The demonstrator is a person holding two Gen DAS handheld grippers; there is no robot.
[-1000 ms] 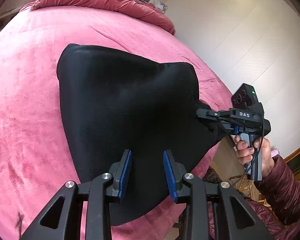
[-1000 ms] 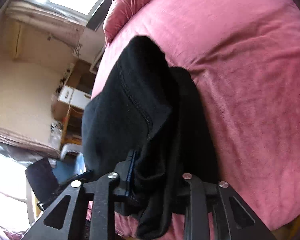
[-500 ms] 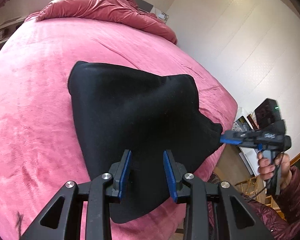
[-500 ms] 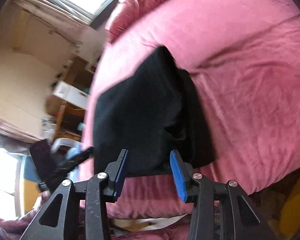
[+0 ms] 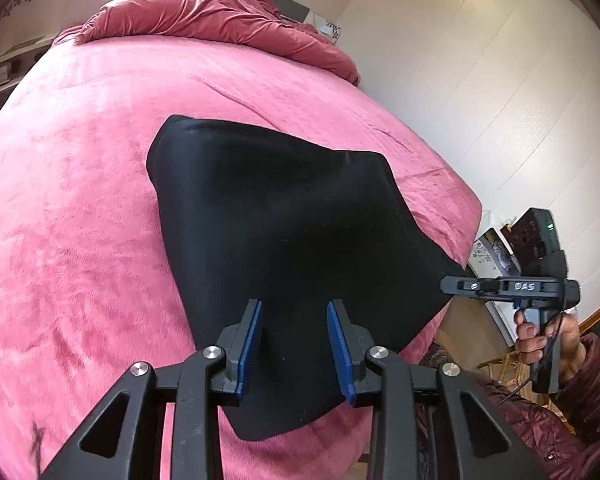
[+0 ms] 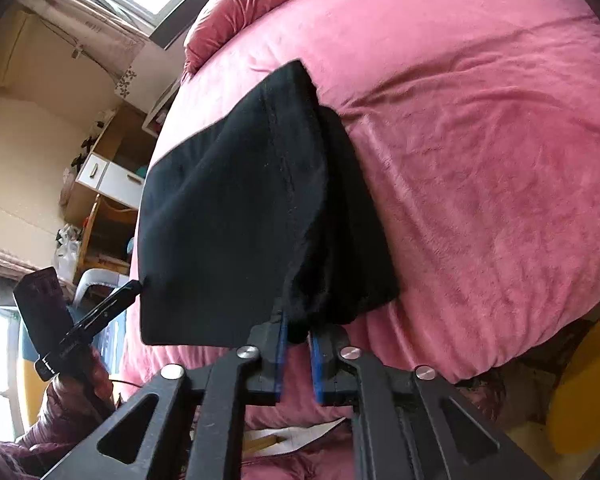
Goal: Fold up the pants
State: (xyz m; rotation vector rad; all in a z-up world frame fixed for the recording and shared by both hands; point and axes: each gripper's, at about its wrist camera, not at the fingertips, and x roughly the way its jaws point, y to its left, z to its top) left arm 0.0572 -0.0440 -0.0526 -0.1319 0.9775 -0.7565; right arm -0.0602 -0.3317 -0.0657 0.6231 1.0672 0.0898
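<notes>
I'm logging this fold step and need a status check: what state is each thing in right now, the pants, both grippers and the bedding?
pants: folded into a flat wedge, lying at the bed edge.
left gripper: open, over the pants, gripping nothing.
right gripper: jaws just closed, shut on a pants corner.
duvet: bunched at the bed's far end.

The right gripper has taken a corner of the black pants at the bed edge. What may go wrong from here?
1. The right gripper, whose jaws have just been closing, pinches only a small tip of the pants; it may slip out.
2. The left gripper is open, so a pull on one corner may skew the fold.
3. The pants overhang the bed edge and might slide off.
</notes>
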